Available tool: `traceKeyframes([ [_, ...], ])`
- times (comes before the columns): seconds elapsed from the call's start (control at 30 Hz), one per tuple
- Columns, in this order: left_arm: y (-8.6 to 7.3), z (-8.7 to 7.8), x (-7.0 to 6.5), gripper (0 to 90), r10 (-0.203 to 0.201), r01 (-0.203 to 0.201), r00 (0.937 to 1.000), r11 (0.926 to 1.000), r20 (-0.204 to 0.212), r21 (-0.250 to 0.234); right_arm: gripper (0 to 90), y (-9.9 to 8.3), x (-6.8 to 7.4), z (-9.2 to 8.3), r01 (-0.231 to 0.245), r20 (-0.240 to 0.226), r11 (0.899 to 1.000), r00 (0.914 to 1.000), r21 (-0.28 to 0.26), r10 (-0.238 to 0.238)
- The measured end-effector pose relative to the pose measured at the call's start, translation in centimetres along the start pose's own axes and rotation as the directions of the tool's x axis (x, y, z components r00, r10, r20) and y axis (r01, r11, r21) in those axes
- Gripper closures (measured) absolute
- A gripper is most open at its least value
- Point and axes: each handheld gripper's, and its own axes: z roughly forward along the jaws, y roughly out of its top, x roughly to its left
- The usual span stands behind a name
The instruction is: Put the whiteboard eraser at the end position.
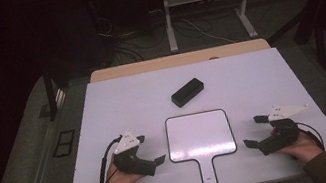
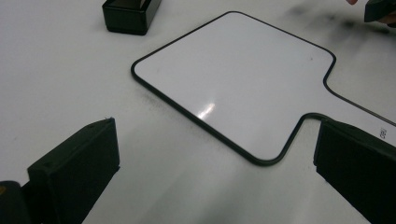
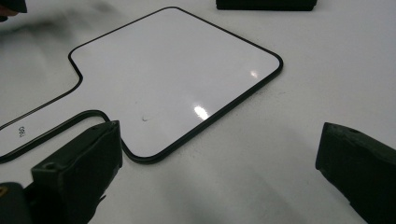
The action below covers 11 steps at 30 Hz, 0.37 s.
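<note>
A small paddle-shaped whiteboard with a black rim lies flat on the white table, its handle pointing toward the person. Just beyond it sits a black block eraser. My left gripper rests on the table to the left of the board, open and empty, jaws pointing at the board's near left corner. On the board's right, my right gripper mirrors it, open with nothing between its jaws. Each hand holds its gripper low near the table's front edge.
A wooden strip runs along the table's far edge. Behind it, desk legs and cables lie on the dark floor. A floor outlet sits left of the table. Black cables trail from both grippers.
</note>
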Motion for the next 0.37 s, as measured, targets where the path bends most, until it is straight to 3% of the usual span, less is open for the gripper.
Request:
traceKeyframes([
  [0.37,-0.5,-0.09,0.08,0.0,-0.009,0.009,1.0,0.9998,0.001,0.019,0.0,-0.03,0.05,0.08,0.004,-0.004,1.0,1.0,0.008,-0.004],
])
